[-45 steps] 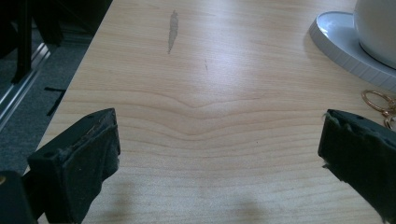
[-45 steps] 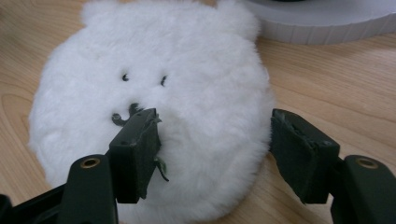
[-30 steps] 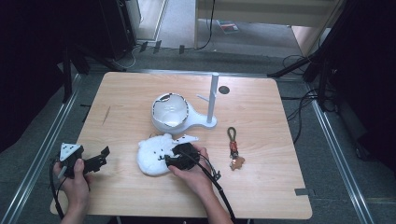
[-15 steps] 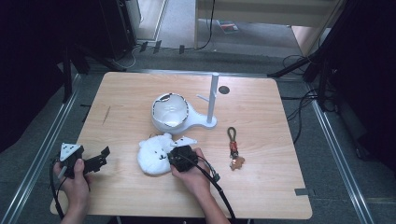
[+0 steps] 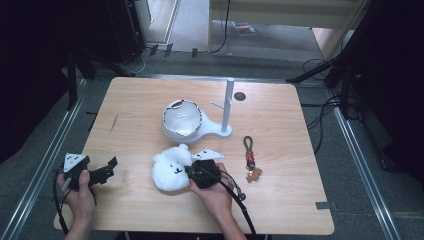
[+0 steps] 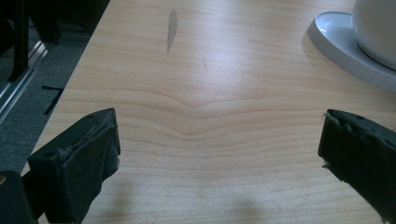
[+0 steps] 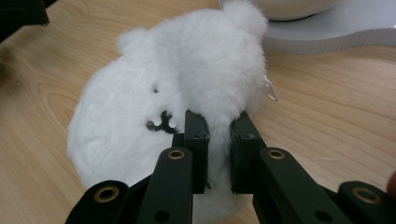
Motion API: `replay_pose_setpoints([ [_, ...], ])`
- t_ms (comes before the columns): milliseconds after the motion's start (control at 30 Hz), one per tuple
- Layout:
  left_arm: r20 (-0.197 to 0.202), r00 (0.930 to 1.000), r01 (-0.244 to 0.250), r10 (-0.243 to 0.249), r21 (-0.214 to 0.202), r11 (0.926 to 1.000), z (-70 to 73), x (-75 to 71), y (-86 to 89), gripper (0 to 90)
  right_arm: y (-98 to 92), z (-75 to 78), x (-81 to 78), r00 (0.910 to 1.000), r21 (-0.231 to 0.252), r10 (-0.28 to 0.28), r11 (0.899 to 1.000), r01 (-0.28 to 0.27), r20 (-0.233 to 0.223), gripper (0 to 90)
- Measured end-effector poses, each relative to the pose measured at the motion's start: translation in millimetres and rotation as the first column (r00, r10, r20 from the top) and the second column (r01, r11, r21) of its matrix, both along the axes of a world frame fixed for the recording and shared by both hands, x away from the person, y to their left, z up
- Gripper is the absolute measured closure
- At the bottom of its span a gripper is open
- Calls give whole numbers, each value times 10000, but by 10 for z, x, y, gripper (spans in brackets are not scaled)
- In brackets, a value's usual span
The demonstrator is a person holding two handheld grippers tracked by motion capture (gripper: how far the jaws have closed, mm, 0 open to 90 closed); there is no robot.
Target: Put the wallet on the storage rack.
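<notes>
Right gripper [image 7: 218,123]: jaws have just been closing and are now pinched on a fold of fur at the near edge of the white plush bear [image 7: 177,93]; the fluff bulges out between and above the two black pads.
Plush bear, position: front centre of the wooden table [image 5: 140,100], just left of the right hand [image 5: 212,192], lying on its side in the high view [image 5: 170,167], ears toward the stand. Whether it is lifted clear of the wood, cannot tell.
Plush bear, detail: small dark stitched face and a little metal clasp visible next to the left pad in the right gripper view.
Left gripper [image 5: 107,170]: jaws spread wide, nothing between them; in the left gripper view bare table shows between the two pads [image 6: 93,154].
Left gripper, position: front-left of the table, held by the left hand [image 5: 77,187], well apart from the bear.
White stand [image 5: 220,130]: flat base with an upright post, behind the bear; a white bowl-like piece [image 5: 181,119] sits on its left end.
Keychain [image 5: 250,160]: dark strap with an orange-brown charm, lying flat to the right of the right hand, untouched.
Cable [image 5: 240,197]: trails from the right gripper back along the forearm toward the table's front edge.
</notes>
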State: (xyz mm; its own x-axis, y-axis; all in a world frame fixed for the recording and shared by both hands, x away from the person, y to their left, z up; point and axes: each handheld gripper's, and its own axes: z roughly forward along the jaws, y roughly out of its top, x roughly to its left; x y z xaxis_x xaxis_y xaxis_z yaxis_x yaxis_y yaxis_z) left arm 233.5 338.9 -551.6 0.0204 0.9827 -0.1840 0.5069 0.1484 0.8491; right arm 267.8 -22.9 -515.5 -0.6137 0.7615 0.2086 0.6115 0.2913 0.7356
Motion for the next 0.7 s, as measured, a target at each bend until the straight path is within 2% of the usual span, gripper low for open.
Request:
replay_pose_setpoints([
  [100, -4, 10000, -10, 10, 5, 10000, 0, 0, -1, 0, -43, 59, -36, 10000, 206, -97, 9997, 97, -12, 812],
  [233, -3, 10000, -10, 10, 18, 10000, 1, -1, -2, 0, -132, 195, -96, 9993, 516, -261, 9984, 247, 268, 812],
  [300, 3, 10000, -9, 9, 29, 10000, 1, 0, -3, 0, -178, 269, -118, 9981, 544, -393, 9978, 367, 483, 811],
  [367, 0, 10000, -8, 8, 28, 10000, 1, -1, -3, 0, -237, 344, -126, 9973, 637, -542, 9967, 510, 497, 809],
  [600, -6, 10000, -10, 10, 8, 10000, 0, 0, -1, 0, -361, 464, -122, 9934, 721, -905, 9937, 855, 697, 806],
  [700, -4, 10000, -6, 6, -1, 10000, 0, 0, 0, 0, -424, 565, -122, 9896, 750, -1117, 9916, 1051, 904, 805],
])
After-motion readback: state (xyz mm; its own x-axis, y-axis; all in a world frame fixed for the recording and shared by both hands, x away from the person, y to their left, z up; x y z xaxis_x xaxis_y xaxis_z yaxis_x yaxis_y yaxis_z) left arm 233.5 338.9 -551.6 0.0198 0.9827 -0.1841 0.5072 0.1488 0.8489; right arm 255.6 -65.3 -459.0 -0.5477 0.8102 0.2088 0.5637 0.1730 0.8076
